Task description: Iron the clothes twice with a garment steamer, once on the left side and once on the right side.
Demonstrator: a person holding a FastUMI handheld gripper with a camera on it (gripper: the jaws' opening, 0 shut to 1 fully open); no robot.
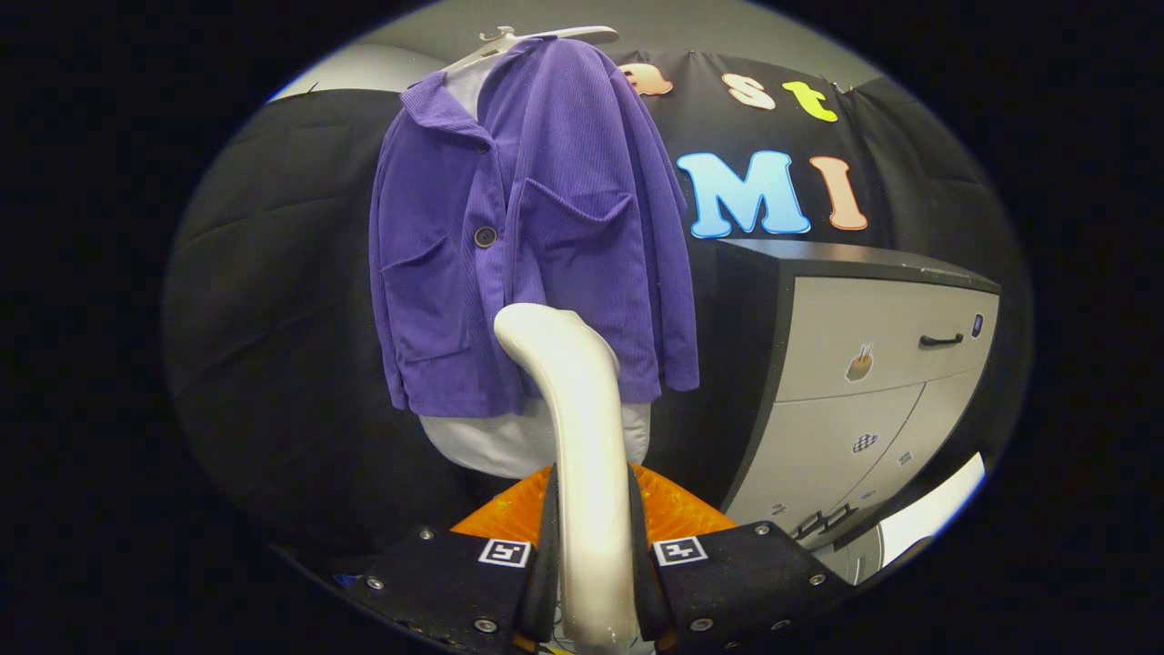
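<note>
Gripper view: gripper (591,564) clamps steamer (582,428) before hanging purple jacket (536,227).

Background, as I see it from the remote station. A cabinet (873,309) with pale grey fronts and a black top and side stands against the black cloth wall (273,273). Its top drawer carries a dark handle (940,340), a small blue knob (977,325) just beside it, and a round sticker (859,364); the front below bears a checkered sticker (865,443). A white hanger (509,41) hangs high up, before the plain grey wall (691,27) above the cloth.
</note>
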